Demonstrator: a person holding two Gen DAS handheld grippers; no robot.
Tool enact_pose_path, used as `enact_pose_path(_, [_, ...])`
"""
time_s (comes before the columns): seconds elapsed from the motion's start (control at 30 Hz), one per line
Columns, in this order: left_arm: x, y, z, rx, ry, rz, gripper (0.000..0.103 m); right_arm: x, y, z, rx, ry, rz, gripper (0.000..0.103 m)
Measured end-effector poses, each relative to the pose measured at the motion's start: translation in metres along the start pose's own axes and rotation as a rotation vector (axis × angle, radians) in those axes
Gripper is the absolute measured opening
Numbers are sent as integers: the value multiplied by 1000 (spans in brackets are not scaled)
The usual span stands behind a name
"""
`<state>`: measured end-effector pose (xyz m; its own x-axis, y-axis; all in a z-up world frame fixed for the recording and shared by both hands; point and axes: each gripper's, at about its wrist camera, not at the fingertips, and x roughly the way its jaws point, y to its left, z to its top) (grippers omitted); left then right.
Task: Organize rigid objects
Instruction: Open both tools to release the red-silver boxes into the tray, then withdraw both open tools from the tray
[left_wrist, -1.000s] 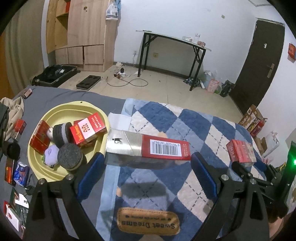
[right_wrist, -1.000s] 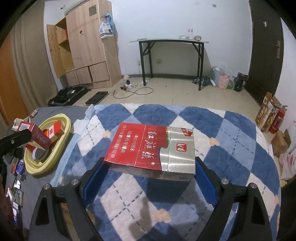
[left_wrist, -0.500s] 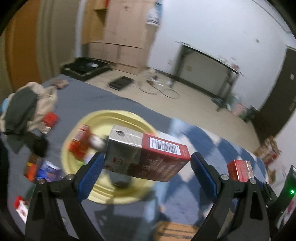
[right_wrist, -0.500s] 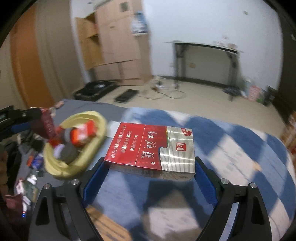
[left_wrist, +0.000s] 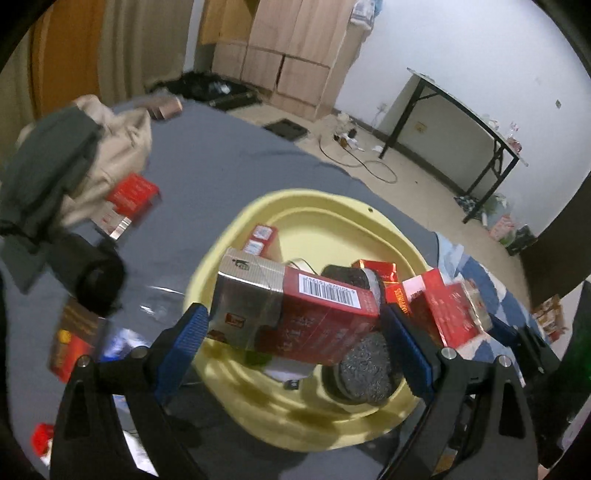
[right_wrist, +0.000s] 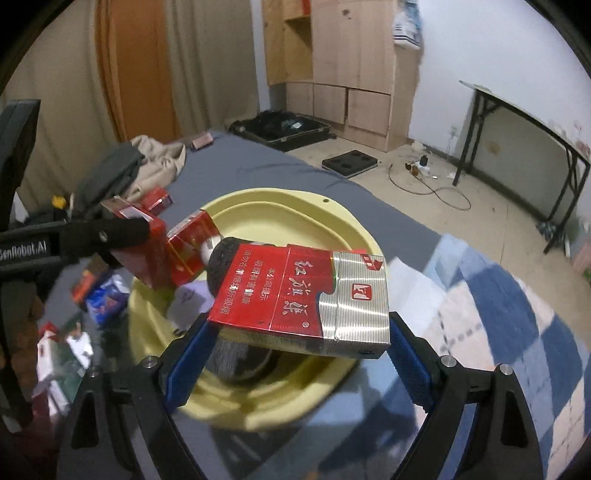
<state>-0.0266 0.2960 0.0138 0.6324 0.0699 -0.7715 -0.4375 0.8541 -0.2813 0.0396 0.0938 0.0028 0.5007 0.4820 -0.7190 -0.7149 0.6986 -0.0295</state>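
I had a red-and-silver carton in each tool, both carried out over the yellow basin where the rigid things were being gathered. My left gripper was clamped on the barcode carton by its two short ends, so the long box hung crosswise between the blue pads with its barcode edge up, tilted down toward the basin floor. My right gripper held the lettered carton the same way, flat, printed face upward, just above the near rim. I judged that end-to-end grip was chosen because each box spans nearly the full jaw opening, leaving the underside free to set down. Inside the basin already lay several small red packs and two dark round pucks, crowding the right side, so the barer left floor looked the likelier landing spot. Loose red packs remained on the grey sheet beside a heap of clothes, so I reckoned sorting was only partly done.
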Motion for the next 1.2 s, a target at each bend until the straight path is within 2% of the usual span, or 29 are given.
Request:
enact_pose_path(0.17, [16, -6, 5, 22, -12, 11, 94, 30, 2, 26, -50, 25, -29, 90])
enact_pose_path(0.43, [31, -8, 15, -11, -23, 34, 95, 53, 7, 33, -46, 46, -3, 91])
enact_pose_path(0.53, [30, -6, 17, -32, -16, 24, 103, 53, 5, 32, -45, 46, 0, 96])
enact_pose_path(0.57, [28, -5, 17, -36, -21, 32, 103, 52, 4, 31, -45, 40, -1, 101])
enact_pose_path(0.8, [13, -11, 22, -43, -50, 43, 103, 27, -8, 23, -15, 9, 32, 103])
enact_pose_path(1.03, [-25, -38, 19, -14, -139, 41, 103, -25, -36, 10, 36, -82, 46, 103])
enact_pose_path(1.1, [-35, -57, 4, 12, -143, 88, 103, -41, -48, 2, 28, -104, 28, 103])
enact_pose_path(1.2, [-43, -79, -15, 61, -143, 153, 103, -54, -69, -16, 12, -86, 12, 103])
